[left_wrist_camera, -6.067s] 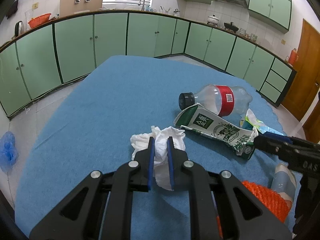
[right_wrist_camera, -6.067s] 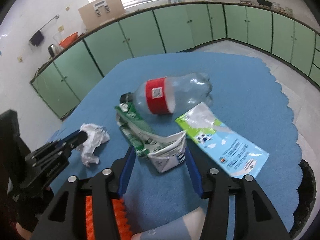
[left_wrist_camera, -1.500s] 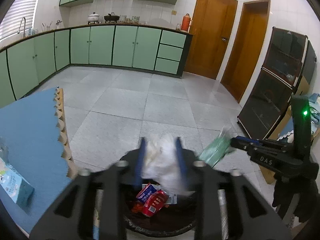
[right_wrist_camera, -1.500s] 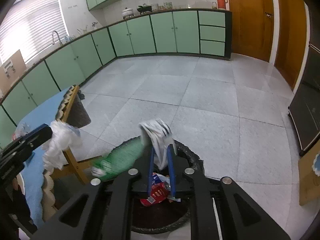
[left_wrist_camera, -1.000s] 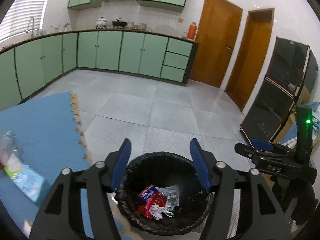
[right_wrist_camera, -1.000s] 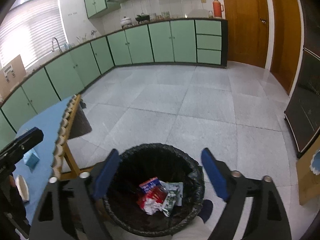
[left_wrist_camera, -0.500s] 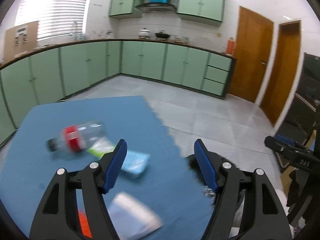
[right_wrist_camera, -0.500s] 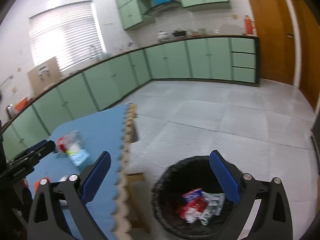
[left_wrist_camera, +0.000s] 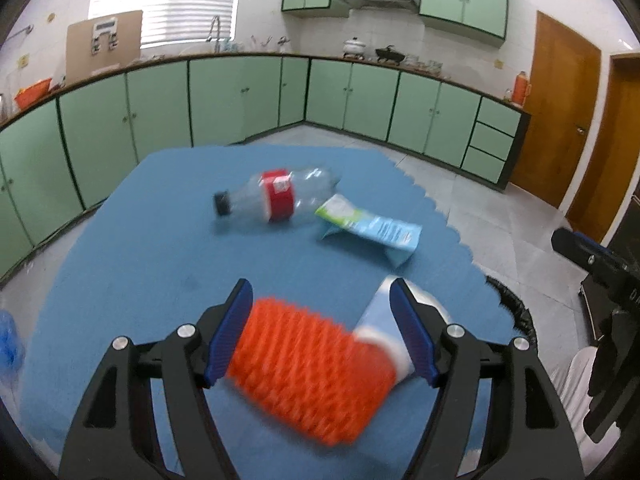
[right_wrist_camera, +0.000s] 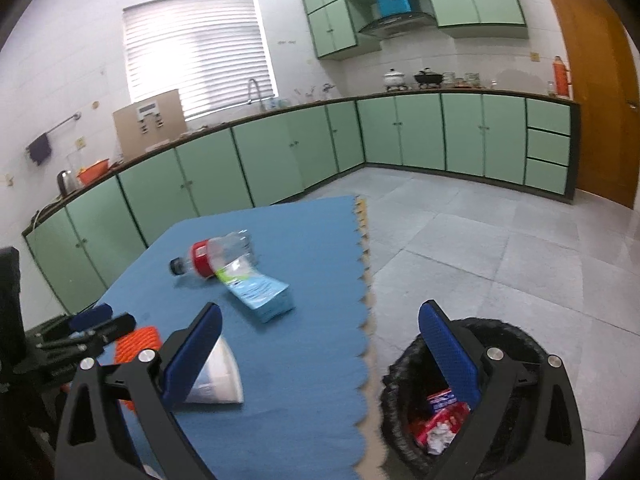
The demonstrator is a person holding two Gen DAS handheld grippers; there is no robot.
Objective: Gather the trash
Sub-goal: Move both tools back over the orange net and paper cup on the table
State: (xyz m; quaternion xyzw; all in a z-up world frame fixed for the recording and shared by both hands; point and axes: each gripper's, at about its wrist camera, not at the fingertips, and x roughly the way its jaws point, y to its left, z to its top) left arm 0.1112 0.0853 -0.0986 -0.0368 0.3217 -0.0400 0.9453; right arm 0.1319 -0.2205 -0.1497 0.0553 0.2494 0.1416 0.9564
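My left gripper (left_wrist_camera: 320,304) is open and hangs over an orange ribbed sleeve (left_wrist_camera: 312,368) on a white paper cup (left_wrist_camera: 400,316) lying on the blue mat (left_wrist_camera: 140,248). A clear plastic bottle with a red label (left_wrist_camera: 278,198) and a light-blue flattened carton (left_wrist_camera: 370,232) lie farther back. My right gripper (right_wrist_camera: 320,340) is open and empty, above the mat's edge (right_wrist_camera: 362,320), between the cup (right_wrist_camera: 218,380) and the black trash bin (right_wrist_camera: 404,384). The bottle (right_wrist_camera: 212,256) and carton (right_wrist_camera: 260,290) show in the right wrist view too.
The bin holds red wrappers and crumpled paper (right_wrist_camera: 438,420). Green cabinets (left_wrist_camera: 240,96) line the walls beyond a tiled floor (right_wrist_camera: 480,248). A wooden door (left_wrist_camera: 560,112) is at the right. A blue bag (left_wrist_camera: 8,344) lies on the floor at the left.
Both grippers opened over the bin and dropped the tissue and the green carton into it. Then both swung back toward the mat; the left one now hangs over the orange-sleeved cup.
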